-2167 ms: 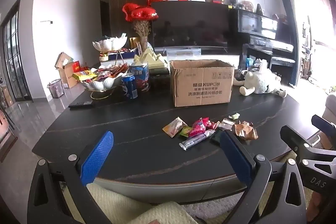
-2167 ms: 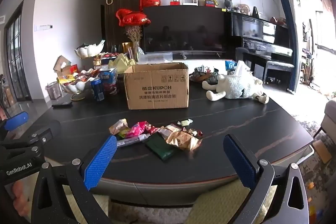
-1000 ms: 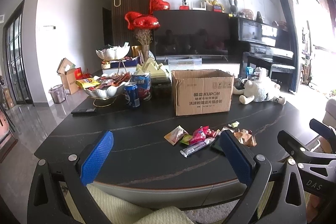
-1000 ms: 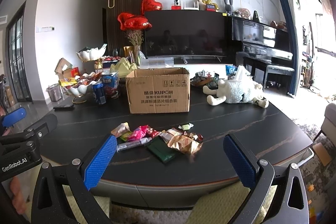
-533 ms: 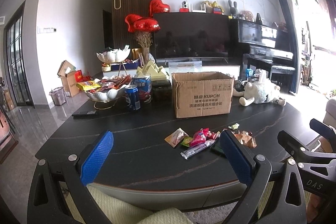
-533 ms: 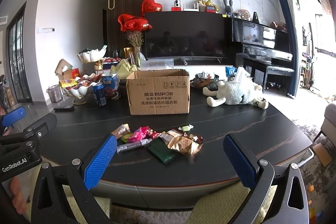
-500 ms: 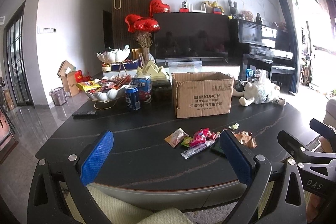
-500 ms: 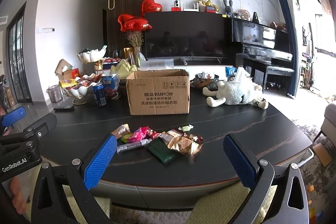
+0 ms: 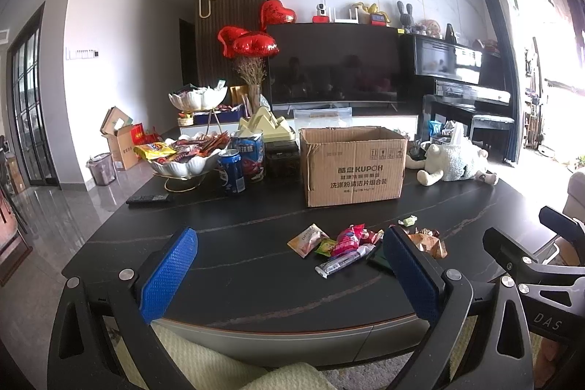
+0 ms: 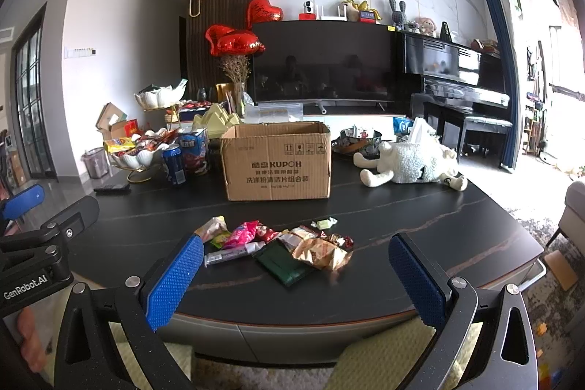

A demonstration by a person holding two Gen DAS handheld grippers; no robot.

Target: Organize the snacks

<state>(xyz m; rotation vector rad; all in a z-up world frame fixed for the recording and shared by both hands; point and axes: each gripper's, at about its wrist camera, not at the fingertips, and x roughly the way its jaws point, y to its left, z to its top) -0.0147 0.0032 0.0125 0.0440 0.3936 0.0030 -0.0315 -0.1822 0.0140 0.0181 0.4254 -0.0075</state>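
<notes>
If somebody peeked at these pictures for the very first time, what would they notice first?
Probably the colourful heap of snack packets lying loose near the front edge of the dark table. Just behind it stands an open cardboard box, with a white plush sheep lying to its right. Far back, red heart balloons shine beside the big black TV.
</notes>
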